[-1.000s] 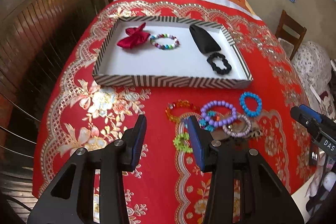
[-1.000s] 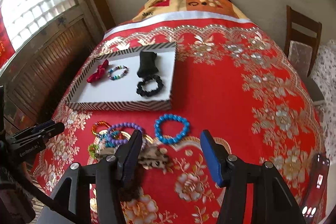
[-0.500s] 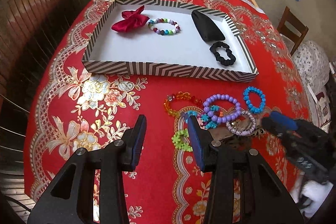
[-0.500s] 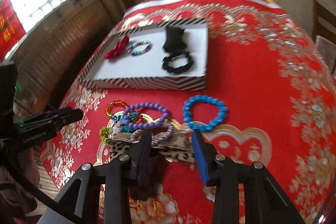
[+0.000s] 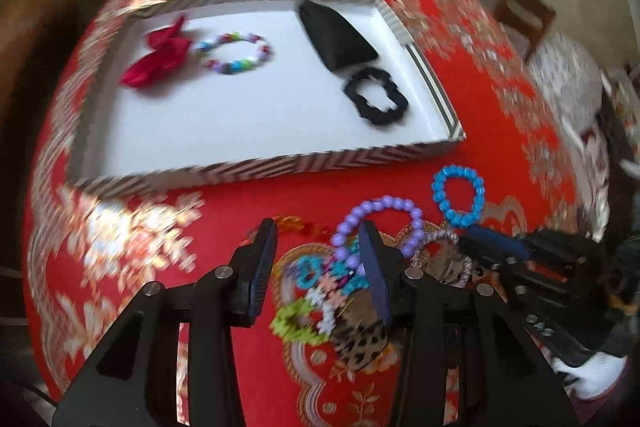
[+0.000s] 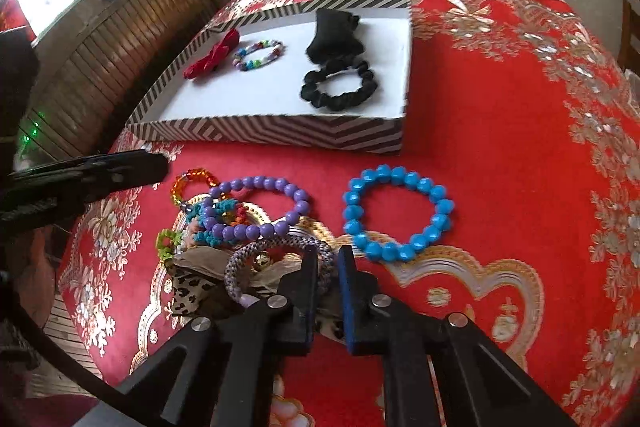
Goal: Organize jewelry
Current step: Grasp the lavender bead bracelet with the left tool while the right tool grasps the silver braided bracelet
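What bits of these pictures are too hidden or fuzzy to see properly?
- Leopard-print piece: right wrist view, its middle hidden under the braided ring and the right gripper.
- Small flower-shaped pieces: left wrist view, smeared by motion blur and partly behind the left gripper.
- Tray: left wrist view, stripes on its near wall blurred.
- Orange bracelet: right wrist view, partly under the purple bracelet.

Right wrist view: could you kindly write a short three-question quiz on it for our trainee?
1. True or false: the blue bracelet lies inside the striped tray.
2. How many items lie in the tray?
3. The right gripper has its jaws shut on: A purple bracelet, B braided band, C black scrunchie.
Key: 1 false, it lies on the red cloth; 2 four; 3 B, jaws just closed.
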Demonstrator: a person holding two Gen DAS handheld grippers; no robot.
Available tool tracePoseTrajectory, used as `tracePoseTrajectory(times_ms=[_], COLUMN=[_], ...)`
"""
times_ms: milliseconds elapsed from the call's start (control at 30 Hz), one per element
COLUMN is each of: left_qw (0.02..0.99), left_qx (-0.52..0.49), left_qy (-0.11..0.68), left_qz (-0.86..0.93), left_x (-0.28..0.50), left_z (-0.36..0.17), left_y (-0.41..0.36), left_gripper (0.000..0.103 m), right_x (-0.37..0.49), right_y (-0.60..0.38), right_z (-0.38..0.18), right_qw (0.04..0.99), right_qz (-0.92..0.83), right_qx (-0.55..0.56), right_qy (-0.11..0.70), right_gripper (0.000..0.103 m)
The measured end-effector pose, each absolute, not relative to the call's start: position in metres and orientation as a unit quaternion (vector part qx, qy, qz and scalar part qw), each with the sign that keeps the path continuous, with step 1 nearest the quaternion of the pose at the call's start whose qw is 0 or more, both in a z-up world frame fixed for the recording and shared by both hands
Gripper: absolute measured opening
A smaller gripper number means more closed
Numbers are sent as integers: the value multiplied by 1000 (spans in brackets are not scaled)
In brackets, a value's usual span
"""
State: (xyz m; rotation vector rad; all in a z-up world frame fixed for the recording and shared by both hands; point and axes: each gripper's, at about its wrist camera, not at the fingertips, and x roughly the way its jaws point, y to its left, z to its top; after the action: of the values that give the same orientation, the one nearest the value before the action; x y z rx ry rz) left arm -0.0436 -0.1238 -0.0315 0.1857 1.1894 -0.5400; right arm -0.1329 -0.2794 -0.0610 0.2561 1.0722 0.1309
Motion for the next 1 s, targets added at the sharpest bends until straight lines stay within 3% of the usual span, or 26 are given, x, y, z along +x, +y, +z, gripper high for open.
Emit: tracePoseTrajectory(times_ms=[467,533,567,600,700,867,1000], left_qw=[757,761,762,763,761,766,774], left_qx=[179,182,183,183,173,144,119], left_qy=[563,558,557,556,558,557,550], left_qz=[-278,-277,-276,-275,-281,-285,-290], left_x=[-32,-31,-30,-29,-26,-27,-29], left_z=[-68,-68,-68,-68,-69,-58,-39], left_y=[-172,-173,-174,-174,-172,-164,-150], left_gripper=[39,28,17,10,8,8,8], right_x=[-138,-135,-134,-132,-127,-120,-125], right_y=[-301,-298,-297,-295,-289,-279,-281], right_z=[-53,-54,-55,-56,-60,-70,-63], right_qw=[849,847,846,845,841,840,847], right_qz=[63,70,71,72,83,86,84], right_qx=[152,149,145,142,143,116,111], right_qy=[502,505,509,511,515,523,513], right_gripper=[9,15,20,33,36,11,7])
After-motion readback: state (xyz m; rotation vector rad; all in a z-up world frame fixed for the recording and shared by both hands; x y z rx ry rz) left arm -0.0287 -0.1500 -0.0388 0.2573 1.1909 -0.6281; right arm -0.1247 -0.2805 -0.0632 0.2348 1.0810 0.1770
